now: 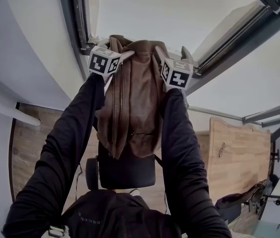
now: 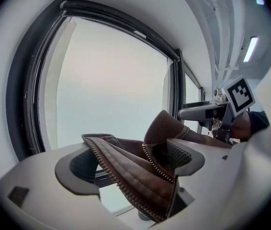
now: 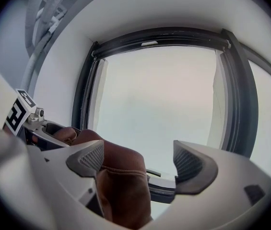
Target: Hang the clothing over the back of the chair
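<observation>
Jacket [image 1: 132,103]: held up high before the window [image 1: 169,14], hung down between both sleeves, well above the chair [image 1: 127,172].
Left hand-held gripper [image 2: 128,159]: jaws are held apart; the zip edge and collar are bunched between them, pressed to the right-hand finger.
Right hand-held gripper [image 3: 137,162]: jaws are spread wide; a fold is laid against the left-hand finger only.
Bench [image 1: 239,152]: seen at lower right.

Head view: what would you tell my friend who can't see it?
A brown jacket hangs from the left tool and right tool, held high before a window. Below it stands a dark chair; the person's black sleeves reach up.
</observation>
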